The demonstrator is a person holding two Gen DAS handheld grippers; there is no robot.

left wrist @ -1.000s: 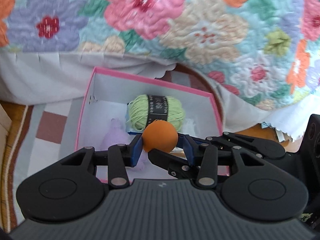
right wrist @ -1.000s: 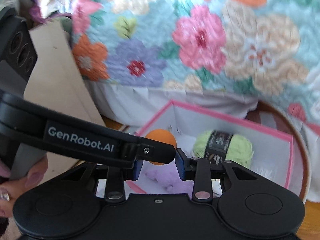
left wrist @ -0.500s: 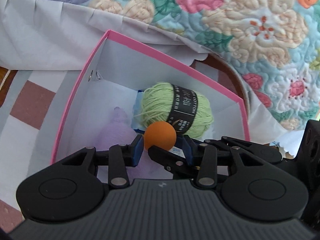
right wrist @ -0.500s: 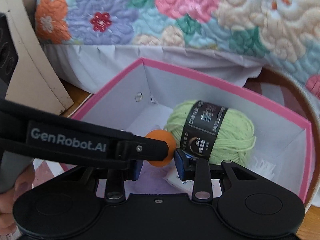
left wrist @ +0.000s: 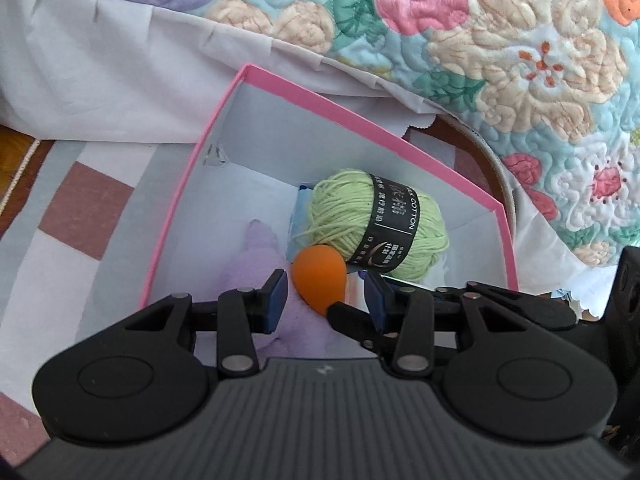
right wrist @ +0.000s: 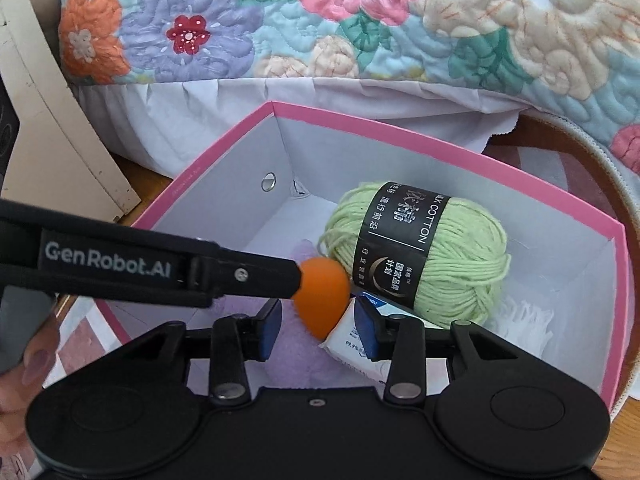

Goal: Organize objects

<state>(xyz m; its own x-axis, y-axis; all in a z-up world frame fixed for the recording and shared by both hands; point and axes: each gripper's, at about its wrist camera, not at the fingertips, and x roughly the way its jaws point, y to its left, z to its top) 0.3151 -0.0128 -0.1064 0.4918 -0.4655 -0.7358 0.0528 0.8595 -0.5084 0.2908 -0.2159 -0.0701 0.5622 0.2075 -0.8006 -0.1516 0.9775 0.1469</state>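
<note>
One pink box point(right wrist: 440, 138) stands below the one floral quilt point(right wrist: 320, 20). Inside the box lie one green yarn ball point(right wrist: 460, 264), one orange egg-shaped ball point(right wrist: 322, 294), one purple plush toy point(left wrist: 260, 256) and one small white packet point(right wrist: 348, 336). A white fringed thing point(right wrist: 524, 320) lies in the box's right corner; what it is cannot be told. Two grippers reach over the box's near edge.

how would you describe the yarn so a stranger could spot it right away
Look in the pink-edged box below the flowered quilt. The yarn lies toward its back, the only pale green ball, wrapped in a black label, beside an orange sponge.
</note>
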